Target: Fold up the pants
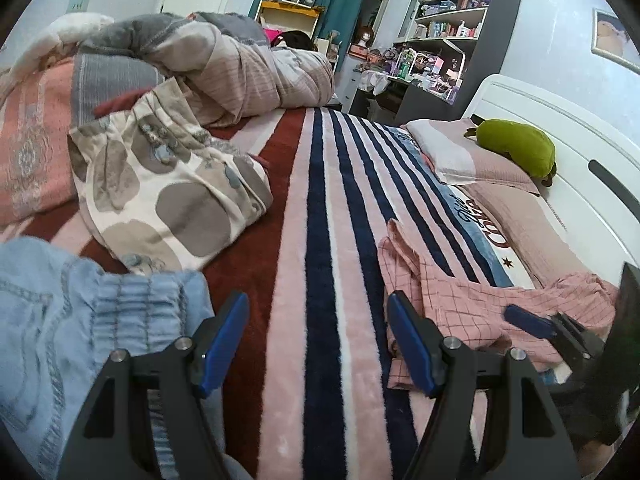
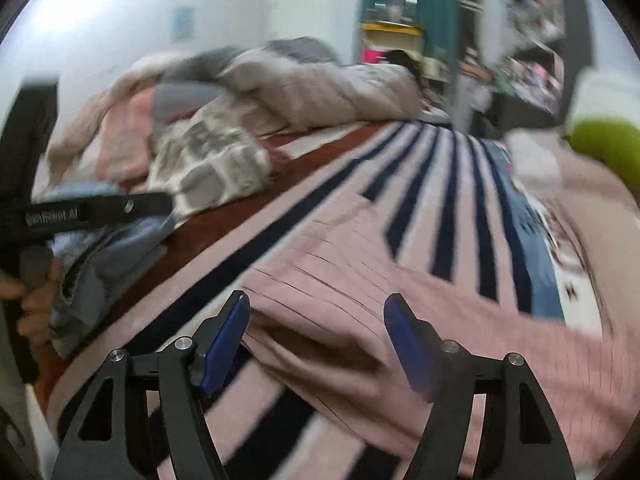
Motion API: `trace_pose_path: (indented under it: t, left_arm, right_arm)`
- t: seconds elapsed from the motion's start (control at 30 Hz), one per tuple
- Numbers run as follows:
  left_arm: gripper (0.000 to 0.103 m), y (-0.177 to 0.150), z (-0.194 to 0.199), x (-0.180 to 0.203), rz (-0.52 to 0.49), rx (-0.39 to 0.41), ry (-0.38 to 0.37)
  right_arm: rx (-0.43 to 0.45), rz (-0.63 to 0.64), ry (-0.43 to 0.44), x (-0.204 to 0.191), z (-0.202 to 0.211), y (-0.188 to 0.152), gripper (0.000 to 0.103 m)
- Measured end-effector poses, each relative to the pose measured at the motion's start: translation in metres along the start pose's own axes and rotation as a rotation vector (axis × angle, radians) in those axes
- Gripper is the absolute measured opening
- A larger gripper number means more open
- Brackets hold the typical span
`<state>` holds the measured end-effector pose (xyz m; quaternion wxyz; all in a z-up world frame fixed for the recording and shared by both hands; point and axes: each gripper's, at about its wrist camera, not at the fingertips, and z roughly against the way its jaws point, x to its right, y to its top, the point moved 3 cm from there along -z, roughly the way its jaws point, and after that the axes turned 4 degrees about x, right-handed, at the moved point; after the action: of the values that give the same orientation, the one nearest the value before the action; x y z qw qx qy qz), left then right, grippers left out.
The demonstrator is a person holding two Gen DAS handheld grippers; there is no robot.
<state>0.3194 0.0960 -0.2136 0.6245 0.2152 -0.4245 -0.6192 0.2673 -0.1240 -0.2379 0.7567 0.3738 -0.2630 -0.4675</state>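
Rumpled pink checked pants [image 2: 360, 300], seemingly thin cotton

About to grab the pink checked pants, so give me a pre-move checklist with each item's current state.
1. Right gripper open: ok, jaws spread wide.
2. Left gripper open and empty: ok, only striped blanket between its fingers.
3. Pink checked pants in front of the right gripper: ok.
4. Pants lying flat: not ok, rumpled with folds.
5. Waistband or hem located: cannot tell, right view is blurred.
6. Other clothes apart from the pants: ok, denim garment and spotted garment lie to the left.
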Motion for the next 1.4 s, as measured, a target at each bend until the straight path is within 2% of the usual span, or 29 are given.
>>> trace_pose_path:
  t: [0.1,0.2,0.3,0.37,0.43,0.5,0.67,0.73,0.83,0.97,1.07,1.17,1.23,1.27,1.3,1.33,1.4]
  left_arm:
    - [0.07,0.006,0.001,-0.003,-0.02,0.003,0.015]
    - [0.07,0.008,-0.001,-0.007,-0.044,-0.001,0.032]
    - [0.07,0.005,-0.004,-0.009,-0.042,-0.005,0.016]
    - [0.07,0.002,-0.006,-0.009,-0.042,-0.009,0.006]
    - [0.07,0.0,-0.007,-0.008,-0.04,-0.012,-0.001]
    - [0.07,-0.001,-0.007,-0.006,-0.041,-0.013,-0.007]
    - [0.07,-0.001,-0.005,0.003,-0.047,-0.012,-0.021]
    - [0.07,-0.002,-0.004,0.007,-0.052,-0.013,-0.025]
    - [0.07,-0.004,-0.004,0.015,-0.059,-0.021,-0.034]
    - [0.07,-0.006,-0.006,0.029,-0.075,-0.036,-0.037]
    - [0.07,-0.009,-0.009,0.042,-0.093,-0.051,-0.046]
    - [0.07,-0.014,-0.016,0.059,-0.117,-0.072,-0.061]
    - [0.07,-0.018,-0.024,0.071,-0.135,-0.096,-0.069]
    - [0.07,-0.02,-0.027,0.075,-0.142,-0.105,-0.072]
    - [0.07,-0.022,-0.031,0.079,-0.15,-0.116,-0.077]
    - [0.07,-0.024,-0.034,0.083,-0.155,-0.126,-0.081]
    - [0.07,-0.026,-0.04,0.09,-0.165,-0.142,-0.086]
  right_arm:
    - [-0.048,0.148,0.004,-0.025,-0.027,0.002,0.078]
    - [-0.119,0.238,-0.01,-0.039,-0.052,-0.006,0.078]
    - [-0.122,0.241,-0.079,-0.033,-0.063,-0.013,0.075]
    - [-0.103,0.179,-0.113,-0.021,-0.062,-0.013,0.062]
    - [-0.091,0.1,-0.116,-0.007,-0.057,-0.013,0.036]
    - [-0.069,-0.005,-0.095,0.01,-0.046,-0.014,0.023]
    - [-0.008,-0.188,-0.023,0.04,-0.02,-0.019,0.009]
    - [0.016,-0.243,-0.034,0.053,-0.009,-0.021,0.007]
    - [0.047,-0.328,-0.018,0.072,0.006,-0.025,0.007]
    - [0.088,-0.381,-0.073,0.094,0.028,-0.033,0.006]
    - [0.075,-0.463,-0.067,0.113,0.039,-0.047,0.006]
    - [0.071,-0.493,-0.09,0.124,0.047,-0.062,0.007]
    - [0.042,-0.51,-0.105,0.133,0.049,-0.077,0.013]
    - [0.014,-0.54,-0.087,0.138,0.047,-0.085,0.015]
    - [-0.002,-0.561,-0.071,0.14,0.045,-0.089,0.024]
    - [-0.01,-0.575,-0.062,0.143,0.045,-0.092,0.039]
    - [0.009,-0.586,-0.056,0.148,0.052,-0.094,0.053]
